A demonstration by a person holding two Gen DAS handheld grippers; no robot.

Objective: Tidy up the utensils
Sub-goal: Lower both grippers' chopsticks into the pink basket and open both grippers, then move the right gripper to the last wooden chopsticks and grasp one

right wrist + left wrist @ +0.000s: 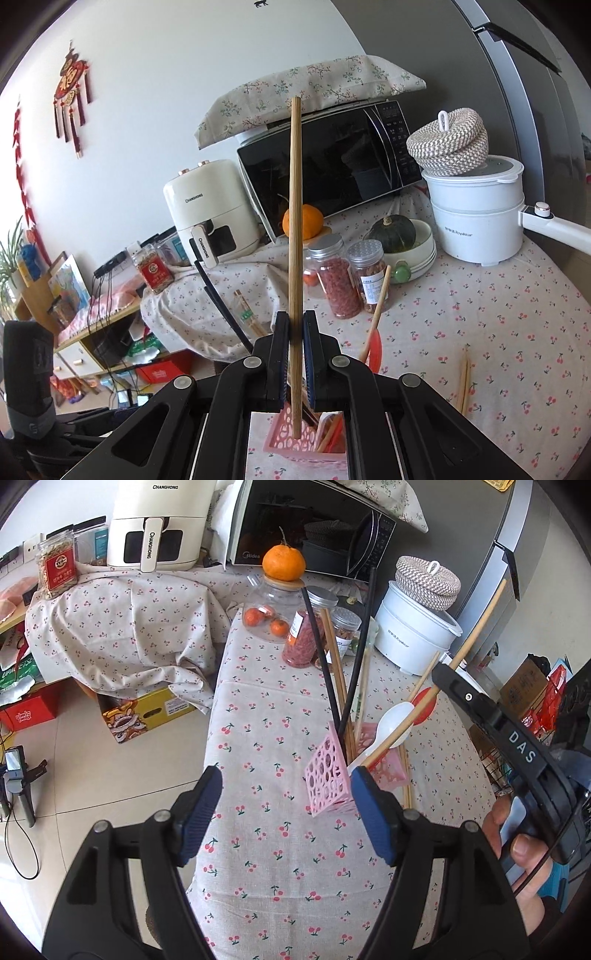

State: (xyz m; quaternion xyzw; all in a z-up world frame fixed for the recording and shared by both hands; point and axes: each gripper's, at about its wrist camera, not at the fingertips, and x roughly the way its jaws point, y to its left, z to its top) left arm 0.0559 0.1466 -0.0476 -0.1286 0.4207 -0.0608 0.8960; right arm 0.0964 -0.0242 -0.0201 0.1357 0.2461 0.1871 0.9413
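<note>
A pink perforated utensil holder (328, 779) stands on the cherry-print tablecloth. It holds black chopsticks (321, 657), wooden chopsticks, a white spoon (391, 723) and a red spoon. My left gripper (286, 808) is open and empty, with the holder between its fingertips or just beyond them. My right gripper (295, 332) is shut on a bamboo chopstick (295, 221), held upright with its lower end inside the holder (280, 439). The same chopstick (476, 631) shows slanting in the left wrist view. A pair of wooden chopsticks (463, 380) lies on the cloth to the right.
Behind the holder stand jars of dried food (303, 638), a jar with an orange on top (283, 562), a white cooker (417, 638) with a woven basket on it, a microwave (332, 162) and an air fryer (159, 524). The table's left edge drops to the floor.
</note>
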